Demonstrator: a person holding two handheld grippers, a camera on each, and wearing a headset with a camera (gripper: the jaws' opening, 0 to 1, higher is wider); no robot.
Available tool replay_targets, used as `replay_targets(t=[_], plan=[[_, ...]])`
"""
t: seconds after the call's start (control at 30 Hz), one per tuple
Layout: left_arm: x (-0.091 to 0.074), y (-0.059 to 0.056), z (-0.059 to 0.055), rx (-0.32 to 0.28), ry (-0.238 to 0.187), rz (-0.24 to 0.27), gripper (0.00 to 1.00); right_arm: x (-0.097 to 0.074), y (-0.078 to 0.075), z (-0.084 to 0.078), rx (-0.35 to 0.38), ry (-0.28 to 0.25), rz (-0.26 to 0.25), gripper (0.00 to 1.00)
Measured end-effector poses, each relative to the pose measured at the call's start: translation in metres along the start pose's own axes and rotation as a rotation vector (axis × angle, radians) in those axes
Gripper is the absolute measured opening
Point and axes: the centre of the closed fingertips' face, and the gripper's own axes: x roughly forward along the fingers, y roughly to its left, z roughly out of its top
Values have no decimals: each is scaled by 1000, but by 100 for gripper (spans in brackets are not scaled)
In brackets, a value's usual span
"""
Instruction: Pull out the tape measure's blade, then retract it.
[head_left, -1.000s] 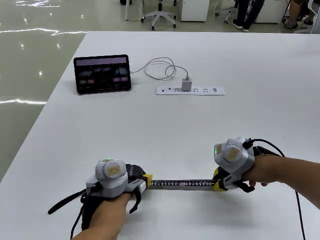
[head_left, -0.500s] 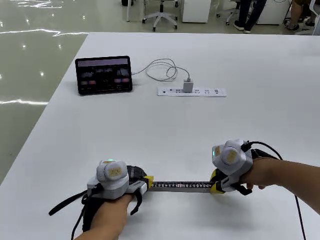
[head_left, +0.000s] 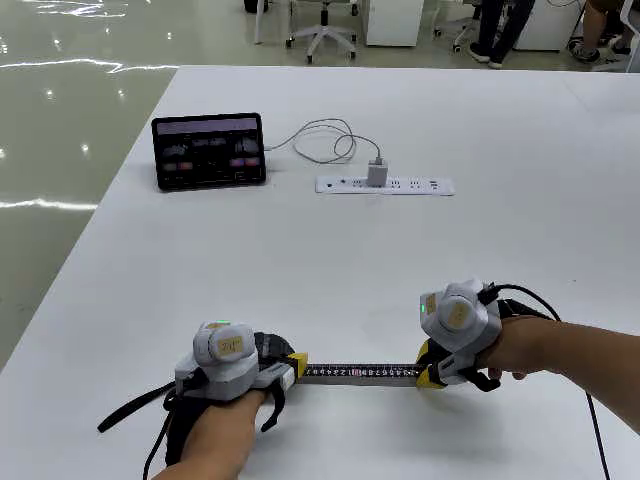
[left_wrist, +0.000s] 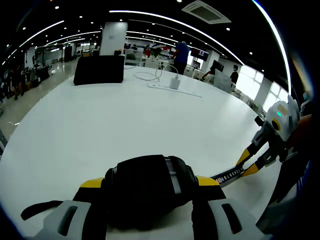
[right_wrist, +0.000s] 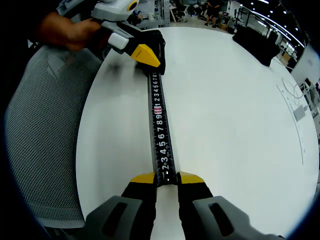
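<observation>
The tape measure's black case (head_left: 268, 347) lies on the white table (head_left: 330, 270) near the front edge, and my left gripper (head_left: 288, 366) is shut on it. In the left gripper view the case (left_wrist: 150, 187) sits between the yellow-tipped jaws of that gripper (left_wrist: 150, 181). The blade (head_left: 358, 372) runs out to the right, flat on the table. My right gripper (head_left: 428, 374) is shut on its end. In the right gripper view the numbered blade (right_wrist: 159, 120) leads from my right gripper (right_wrist: 166, 177) up to the case (right_wrist: 152, 42).
A dark tablet (head_left: 209, 150) stands at the back left. A white power strip (head_left: 385, 184) with a charger and a looped cable (head_left: 320, 135) lies behind the work area. The case's black strap (head_left: 130, 405) trails to the left. The table's left edge drops to the floor.
My right gripper has come a little nearer the left one with the blade's end, so the drawn-out blade is slightly shorter. The left gripper holds the case still.
</observation>
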Motion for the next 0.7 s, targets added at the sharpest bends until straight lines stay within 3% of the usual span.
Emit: replay_targets(t=[0.7], plan=[[0, 0, 0, -14, 7, -25, 63, 2, 1, 7, 31, -18, 6, 12]])
